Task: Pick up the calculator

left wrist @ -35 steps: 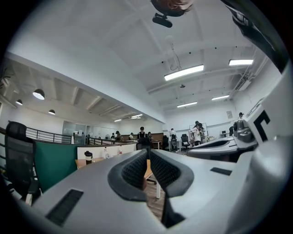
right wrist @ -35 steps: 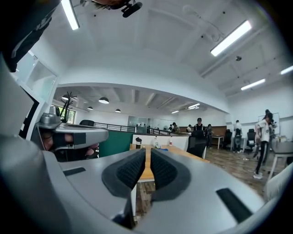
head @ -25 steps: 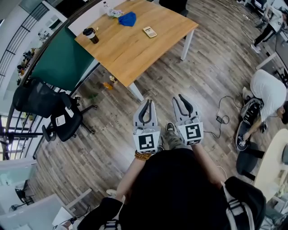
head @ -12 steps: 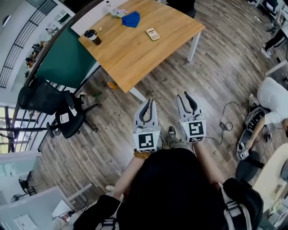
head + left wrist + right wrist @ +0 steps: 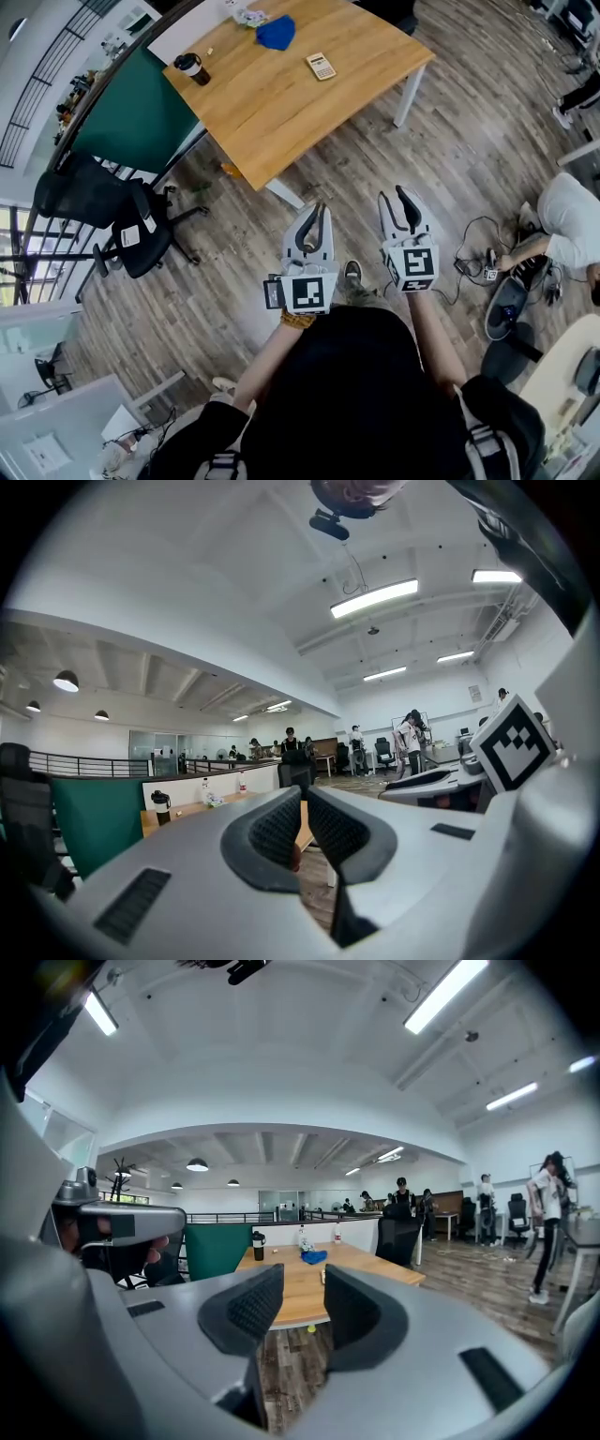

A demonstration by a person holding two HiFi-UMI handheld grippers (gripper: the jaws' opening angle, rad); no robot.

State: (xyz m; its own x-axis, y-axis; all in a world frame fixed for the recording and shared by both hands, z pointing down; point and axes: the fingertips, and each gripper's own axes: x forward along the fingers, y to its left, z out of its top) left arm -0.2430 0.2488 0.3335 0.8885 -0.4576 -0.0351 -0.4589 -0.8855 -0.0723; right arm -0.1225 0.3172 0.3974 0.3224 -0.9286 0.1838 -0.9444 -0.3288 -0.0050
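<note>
Both grippers are held up well short of the table [image 5: 281, 108]. The left gripper [image 5: 316, 211] is pinched down to a sliver with nothing in it. The right gripper [image 5: 393, 195] has just been opening, so there's a narrow gap now, also empty.

Between them and the table's near corner it's just bare wood floor [image 5: 375, 141], loads of room. An office chair [image 5: 141, 239] crowds the side by the green partition [image 5: 131, 117].

The calculator [image 5: 321, 66] lies flat towards the table's far end, well apart from the cup [image 5: 191, 67] and the blue cloth [image 5: 276, 33]. In the right gripper view a jaw hides most of it. The table's far end is cut off in the head view.
</note>
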